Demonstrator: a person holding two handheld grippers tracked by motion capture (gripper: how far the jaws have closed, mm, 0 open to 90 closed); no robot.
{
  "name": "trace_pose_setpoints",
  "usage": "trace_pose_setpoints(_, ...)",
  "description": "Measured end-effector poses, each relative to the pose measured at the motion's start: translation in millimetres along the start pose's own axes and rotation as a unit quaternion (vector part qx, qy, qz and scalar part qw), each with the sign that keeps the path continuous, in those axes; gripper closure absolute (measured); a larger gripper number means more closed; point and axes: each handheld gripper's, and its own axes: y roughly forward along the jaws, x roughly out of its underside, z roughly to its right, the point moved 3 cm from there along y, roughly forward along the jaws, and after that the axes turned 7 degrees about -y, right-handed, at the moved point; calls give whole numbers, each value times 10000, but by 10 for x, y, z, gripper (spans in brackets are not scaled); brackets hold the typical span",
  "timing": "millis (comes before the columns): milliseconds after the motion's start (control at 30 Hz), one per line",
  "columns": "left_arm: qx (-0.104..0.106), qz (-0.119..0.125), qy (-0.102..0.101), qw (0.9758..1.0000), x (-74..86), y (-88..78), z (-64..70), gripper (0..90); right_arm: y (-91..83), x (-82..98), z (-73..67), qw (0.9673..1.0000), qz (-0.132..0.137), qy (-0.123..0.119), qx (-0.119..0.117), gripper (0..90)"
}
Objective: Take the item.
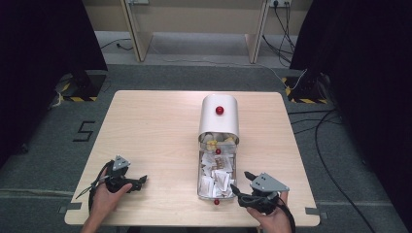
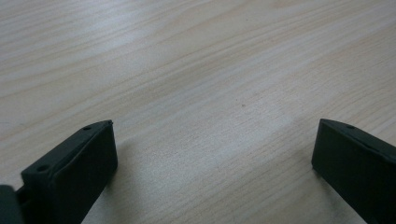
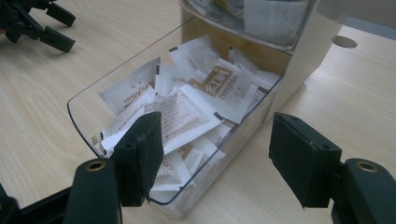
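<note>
- Sachets (image 3: pixel 201 100), white and brown paper packets, lie heaped in a clear plastic drawer (image 1: pixel 216 175) pulled out toward the person from a white round-topped cabinet (image 1: pixel 219 118) at mid-surface.
- Each drawer front carries a red knob (image 1: pixel 219 110).
- Right gripper (image 1: pixel 241 183) sits just beside the drawer's near right corner, its fingers (image 3: pixel 140 156) spread wide and empty, one over the drawer's rim.
- Left gripper (image 1: pixel 141 182) rests on the wooden surface (image 1: pixel 155 131), well apart from the drawer, fingers (image 2: pixel 77 172) parted, nothing between them.
</note>
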Motion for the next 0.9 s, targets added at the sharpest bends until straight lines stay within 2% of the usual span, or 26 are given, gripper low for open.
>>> trace_pose_setpoints(900, 3, -2, 4, 10000, -1, 1, 1, 0, 260, -68, -204, 9991, -78, -250, -336, 388)
